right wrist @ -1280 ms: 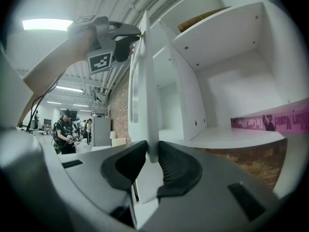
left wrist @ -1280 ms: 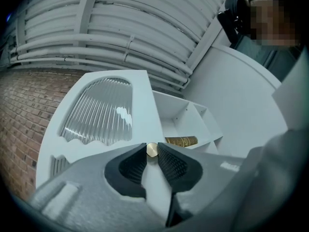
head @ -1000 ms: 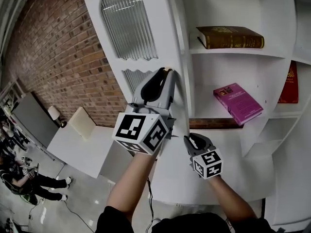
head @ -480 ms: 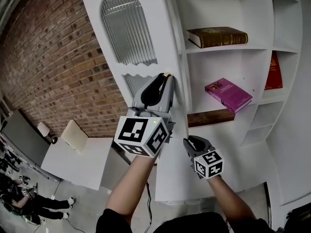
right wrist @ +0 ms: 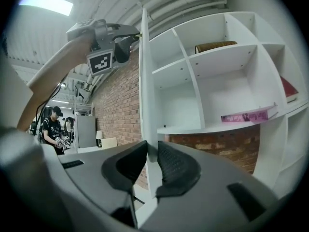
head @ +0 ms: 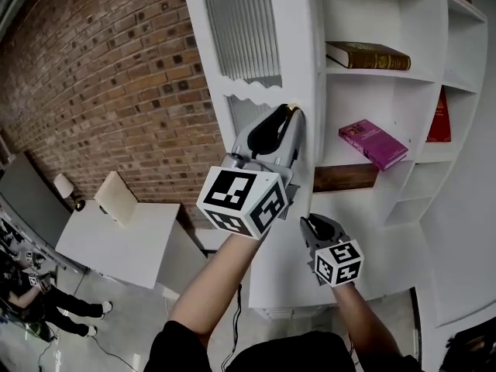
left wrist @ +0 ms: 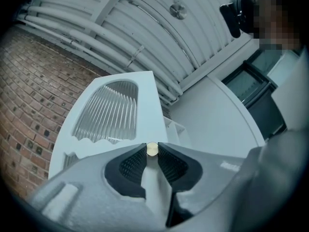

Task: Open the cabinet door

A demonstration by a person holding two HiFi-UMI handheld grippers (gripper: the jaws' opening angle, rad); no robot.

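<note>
The white cabinet (head: 434, 68) is open at the front and is divided into compartments by shelves. On an upper shelf a brown book (head: 368, 55) lies flat. On the shelf under it a pink book (head: 373, 143) lies flat too, turned a little askew. In the next compartment to the right a red book (head: 443, 118) stands against the wall; only a part of it is visible.

The cabinet door (head: 298, 53) is swung out from the cabinet, and its ribbed glass window (head: 240, 22) faces the brick wall (head: 101, 91). The left hand-held gripper (head: 291, 115) is raised to the door's free edge, and its jaws are clamped on the small brass knob (left wrist: 151, 149), which sits right between the pads. The right hand-held gripper (head: 311, 222) is lower on the same door. Its jaws have just been closing a little further, and they pinch the thin front edge of the door between them, as the right gripper view shows (right wrist: 150, 151). In that view the door (right wrist: 146, 81) stands edge-on, with the shelves to its right and the brick wall to its left.
</note>
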